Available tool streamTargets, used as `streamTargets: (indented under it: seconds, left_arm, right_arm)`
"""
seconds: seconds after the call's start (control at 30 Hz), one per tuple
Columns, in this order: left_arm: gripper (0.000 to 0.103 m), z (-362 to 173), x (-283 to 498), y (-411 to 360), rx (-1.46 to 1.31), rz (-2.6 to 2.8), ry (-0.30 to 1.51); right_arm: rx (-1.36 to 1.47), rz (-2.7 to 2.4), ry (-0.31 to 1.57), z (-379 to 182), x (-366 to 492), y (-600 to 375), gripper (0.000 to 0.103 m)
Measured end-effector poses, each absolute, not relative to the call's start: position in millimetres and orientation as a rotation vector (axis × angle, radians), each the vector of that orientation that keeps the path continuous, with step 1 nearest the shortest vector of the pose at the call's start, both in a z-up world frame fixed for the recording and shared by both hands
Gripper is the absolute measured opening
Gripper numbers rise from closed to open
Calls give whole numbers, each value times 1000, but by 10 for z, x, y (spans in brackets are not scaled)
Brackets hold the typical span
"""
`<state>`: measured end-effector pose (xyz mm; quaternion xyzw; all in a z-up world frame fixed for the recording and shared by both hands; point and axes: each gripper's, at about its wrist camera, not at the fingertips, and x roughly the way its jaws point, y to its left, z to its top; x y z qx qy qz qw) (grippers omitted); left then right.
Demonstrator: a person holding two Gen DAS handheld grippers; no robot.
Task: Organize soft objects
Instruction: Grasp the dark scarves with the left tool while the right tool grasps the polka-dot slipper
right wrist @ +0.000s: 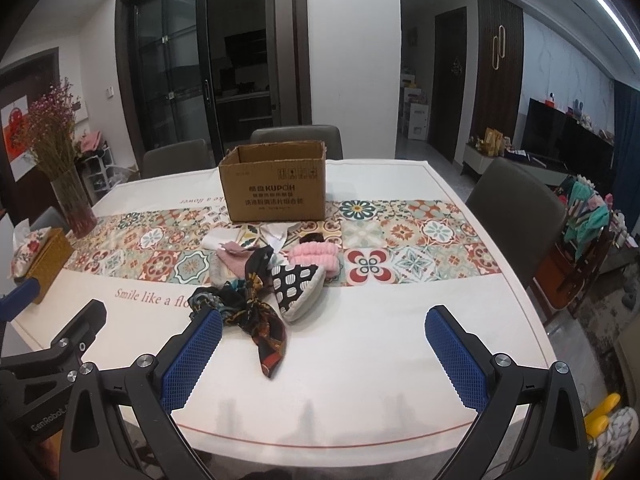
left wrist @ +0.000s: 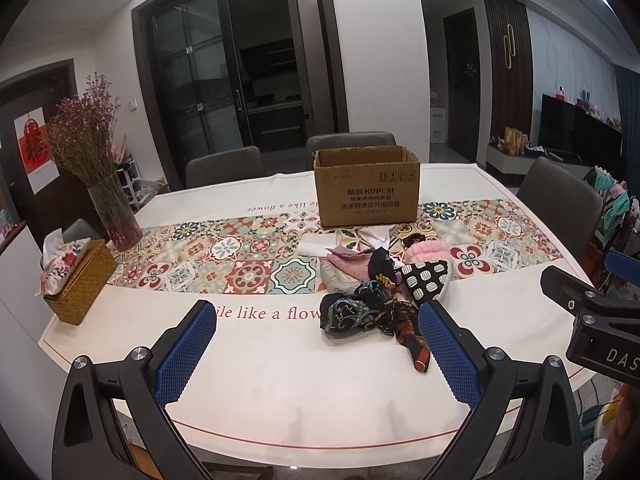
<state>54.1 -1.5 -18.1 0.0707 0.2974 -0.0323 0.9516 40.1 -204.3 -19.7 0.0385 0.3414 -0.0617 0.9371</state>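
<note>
A heap of soft things lies mid-table: a dark patterned scarf [left wrist: 372, 316] [right wrist: 256, 312] nearest me, a black-and-white dotted pouch [left wrist: 426, 278] [right wrist: 298, 286], a fluffy pink band [left wrist: 426, 250] [right wrist: 314, 254], pink cloth [left wrist: 348, 264] [right wrist: 236, 262] and white cloth [left wrist: 316, 246] [right wrist: 218, 238]. Behind them stands an open cardboard box [left wrist: 366, 188] [right wrist: 274, 184]. My left gripper [left wrist: 318, 344] is open above the near table edge, left of the scarf. My right gripper [right wrist: 324, 354] is open too, with the scarf just beyond its left finger. Neither holds anything.
The table [left wrist: 280, 380] [right wrist: 360, 380] wears a white cloth with a tiled runner. A vase of dried flowers [left wrist: 108, 200] [right wrist: 72, 200] and a wicker tissue box [left wrist: 78, 280] [right wrist: 40, 260] sit at the left. Grey chairs [left wrist: 560, 196] [right wrist: 516, 200] ring the table.
</note>
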Motion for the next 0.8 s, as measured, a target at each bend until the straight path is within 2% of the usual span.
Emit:
streamTargets:
  seconds: [0.47,0.8]
  left_arm:
    - [102,-479,1465,-2,179,-169,697]
    - [102,-675,1803,-80,209,-233,743]
  right_arm:
    - [89,-138,805,-502,1262,-1909,102]
    - [78,-129,827,-617,1598,-1949,102]
